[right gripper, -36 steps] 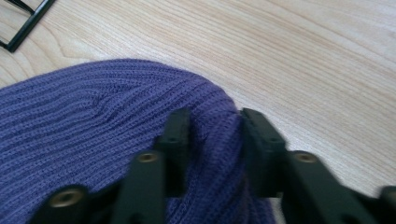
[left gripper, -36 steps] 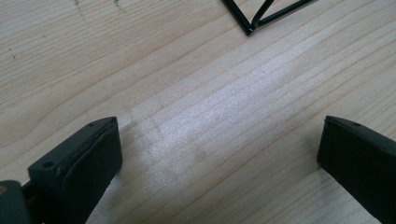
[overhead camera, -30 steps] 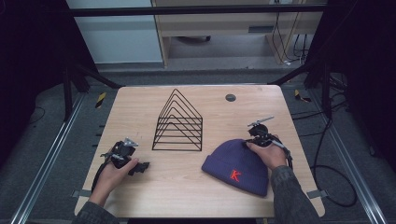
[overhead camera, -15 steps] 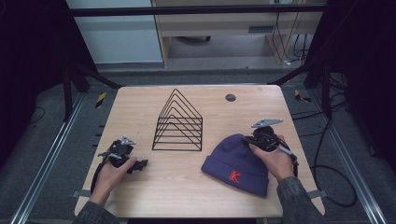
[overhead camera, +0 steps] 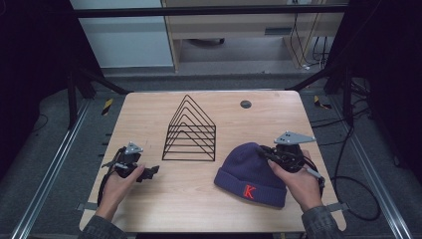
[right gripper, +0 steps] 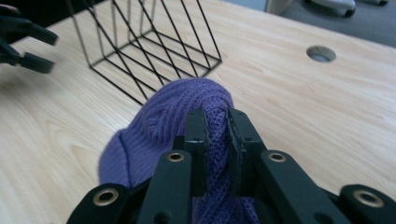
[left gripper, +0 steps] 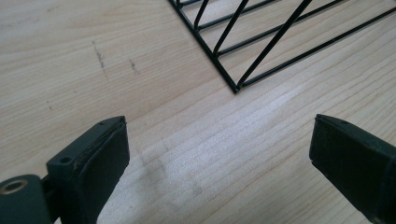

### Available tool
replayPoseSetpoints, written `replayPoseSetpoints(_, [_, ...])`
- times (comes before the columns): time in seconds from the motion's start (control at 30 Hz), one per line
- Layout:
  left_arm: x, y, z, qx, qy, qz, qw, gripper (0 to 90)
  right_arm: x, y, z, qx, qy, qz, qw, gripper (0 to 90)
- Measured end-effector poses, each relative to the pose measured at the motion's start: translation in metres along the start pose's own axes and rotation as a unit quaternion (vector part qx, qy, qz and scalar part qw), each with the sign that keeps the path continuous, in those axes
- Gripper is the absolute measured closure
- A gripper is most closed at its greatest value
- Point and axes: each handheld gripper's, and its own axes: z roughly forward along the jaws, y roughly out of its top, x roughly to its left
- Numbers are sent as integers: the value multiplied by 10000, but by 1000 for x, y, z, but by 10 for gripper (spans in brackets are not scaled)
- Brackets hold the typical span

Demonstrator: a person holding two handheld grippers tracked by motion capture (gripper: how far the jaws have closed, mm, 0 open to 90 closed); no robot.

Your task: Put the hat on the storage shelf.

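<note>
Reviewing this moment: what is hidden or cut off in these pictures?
- Right gripper view: the hat is partly behind the right tongs pinching it; its K is out of sight.
- Left gripper view: the wire rack is cut off by the top edge.
- High view: the left tongs are too small to judge.

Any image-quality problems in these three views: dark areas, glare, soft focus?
High view: the table is evenly lit, the surroundings fall to near black. Left gripper view: a pale sheen on the wood by the wire rack; the left gripper open, its near jaws slightly soft. Right gripper view: the right gripper and the purple beanie it pinches are sharp, the far background blurred.
</note>
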Motion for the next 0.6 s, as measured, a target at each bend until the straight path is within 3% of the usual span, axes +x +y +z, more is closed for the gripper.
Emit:
replayPoseSetpoints(0.33, [-4, 2, -13, -305, -69, 20, 9995, 65, 22, 25, -14, -377, 246, -259, 9986, 804])
replayPoseSetpoints(0.53, [-12, 12, -33, -723, -164, 140, 9972, 65, 21, 48, -25, -530, 304, -433, 9972, 804])
replayPoseSetpoints(0.6, [-15, 19, -41, -913, -268, 218, 9952, 65, 18, 56, -29, -606, 301, -489, 9965, 804])
